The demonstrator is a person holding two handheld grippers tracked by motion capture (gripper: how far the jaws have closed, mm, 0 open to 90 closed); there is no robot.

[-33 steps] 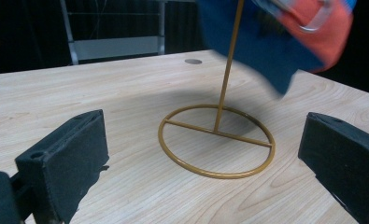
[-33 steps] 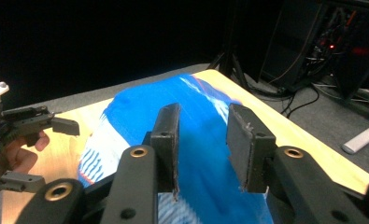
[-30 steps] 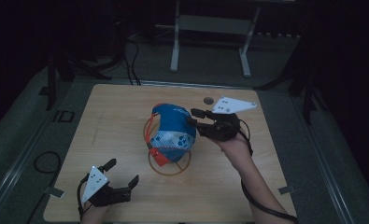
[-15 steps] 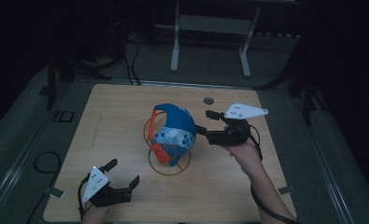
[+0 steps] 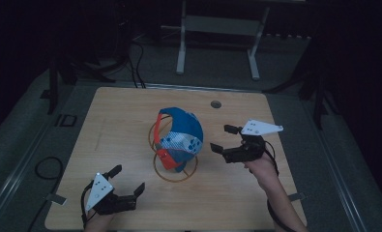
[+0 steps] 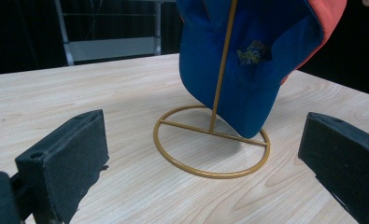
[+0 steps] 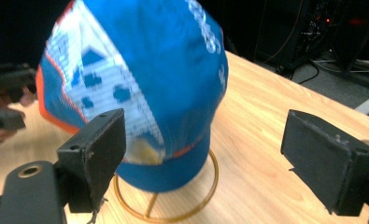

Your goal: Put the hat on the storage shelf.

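A blue cap (image 5: 181, 133) with an orange brim and a white patterned panel hangs on a gold wire stand (image 5: 175, 177) in the middle of the wooden table (image 5: 121, 111). My right gripper (image 5: 219, 138) hovers just right of the cap; its jaws have just been opening and stand open with nothing between them. In the right gripper view the cap (image 7: 149, 70) fills the space ahead over the stand's ring (image 7: 173, 205). My left gripper (image 5: 129, 178) rests open near the front left edge, facing the stand (image 6: 210, 149) and the cap (image 6: 247, 56).
A small round hole (image 5: 215, 104) sits near the table's far edge. A white-legged frame (image 5: 181, 43) stands on the floor behind the table, with cables (image 5: 135, 63) beside it. A cable loop (image 5: 48, 169) lies on the floor at the left.
My right gripper has let go of the cap, opened and drawn back to the right and down. The cap has tilted and settled on the stand. The left gripper has stayed put.
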